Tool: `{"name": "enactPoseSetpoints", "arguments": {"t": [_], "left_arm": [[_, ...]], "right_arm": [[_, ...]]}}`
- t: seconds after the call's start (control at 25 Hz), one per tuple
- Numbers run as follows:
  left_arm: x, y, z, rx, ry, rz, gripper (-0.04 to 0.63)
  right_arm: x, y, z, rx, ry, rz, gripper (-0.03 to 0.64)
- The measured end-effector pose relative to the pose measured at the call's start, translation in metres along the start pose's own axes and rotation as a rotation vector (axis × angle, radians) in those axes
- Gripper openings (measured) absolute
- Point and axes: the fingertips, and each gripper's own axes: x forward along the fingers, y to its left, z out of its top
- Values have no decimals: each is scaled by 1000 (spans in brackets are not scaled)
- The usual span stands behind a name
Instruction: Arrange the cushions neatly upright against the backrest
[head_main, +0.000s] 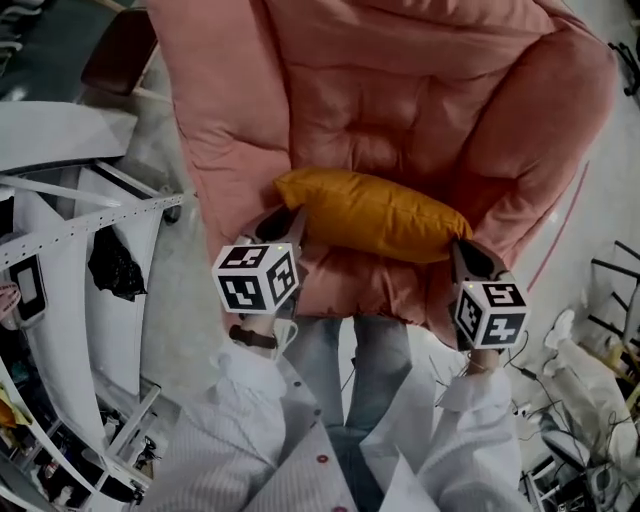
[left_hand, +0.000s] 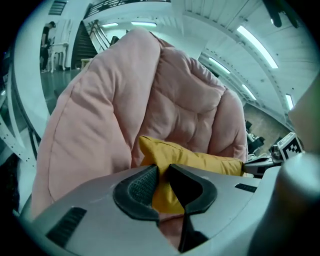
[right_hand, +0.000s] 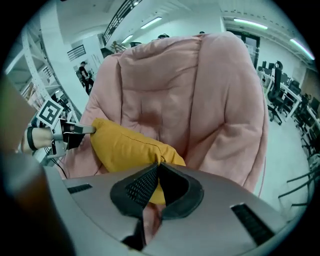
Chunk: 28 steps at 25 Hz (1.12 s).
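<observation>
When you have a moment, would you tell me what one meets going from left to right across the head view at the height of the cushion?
In order: white metal frame → left gripper → yellow cushion → right gripper.

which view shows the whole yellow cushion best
The head view: the yellow cushion lies full length across the pink chair, with the left gripper and right gripper pinching its ends. Each gripper view foreshortens it, with that gripper's jaws covering the near corner.
</observation>
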Motion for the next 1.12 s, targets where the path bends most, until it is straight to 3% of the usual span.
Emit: {"name": "enactPoseSetpoints", "arguments": {"t": [0.4,0.6,0.96,1.12], "left_arm": [[6,-4,34,-68,-46,49,81],[21,3,41,-99,-39,76,81],[60,1,43,-18,19,80,83],[69,4,40,-2,29,87,86]], "right_arm": [[15,-27,61,-26,-59,55,20],[40,-39,87,-69,-35,75,20],[78,-63,60,-27,67,76,21],[86,-65,54,29,60,86,21]]}}
